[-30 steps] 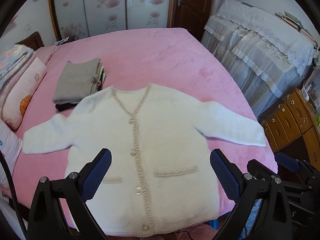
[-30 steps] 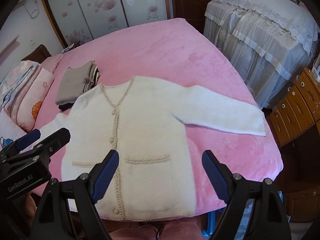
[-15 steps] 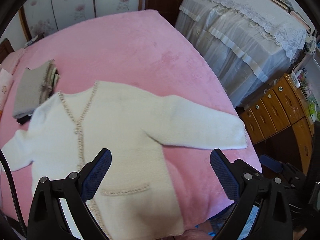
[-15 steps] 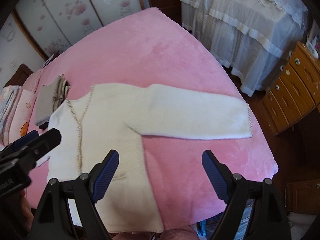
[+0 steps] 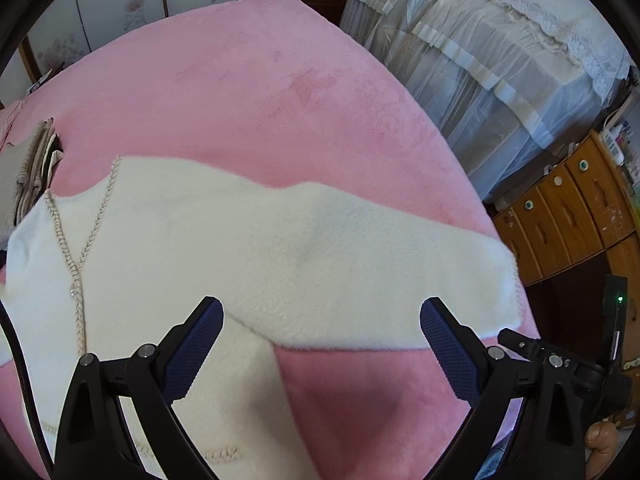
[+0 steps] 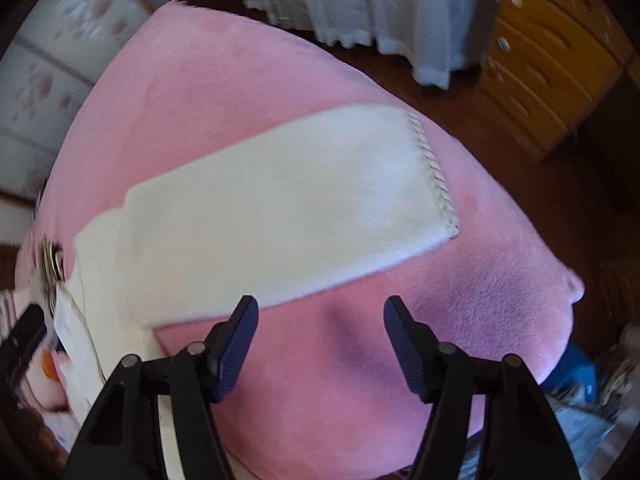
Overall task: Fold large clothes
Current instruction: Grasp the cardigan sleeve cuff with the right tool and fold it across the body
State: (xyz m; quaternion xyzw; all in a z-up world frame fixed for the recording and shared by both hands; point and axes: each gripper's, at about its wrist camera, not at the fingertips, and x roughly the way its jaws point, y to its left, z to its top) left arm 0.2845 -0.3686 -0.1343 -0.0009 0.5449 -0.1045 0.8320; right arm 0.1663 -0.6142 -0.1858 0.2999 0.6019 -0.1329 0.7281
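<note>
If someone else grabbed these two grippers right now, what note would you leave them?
Left gripper: open, empty, over the cardigan where the sleeve joins the body.
Right gripper: jaws have just been closing, nothing between them, over bare pink blanket beside the sleeve's lower edge.
Cardigan lies flat, buttoned, sleeve stretched toward the bed's edge.
Done: nothing folded yet.
Left: probably fold this sleeve in first, then the rest.

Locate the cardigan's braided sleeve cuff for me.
In the right wrist view, the fluffy white cardigan's braid-trimmed sleeve cuff lies flat on the pink bedspread, upper right, near the edge facing the wooden drawers.
</note>
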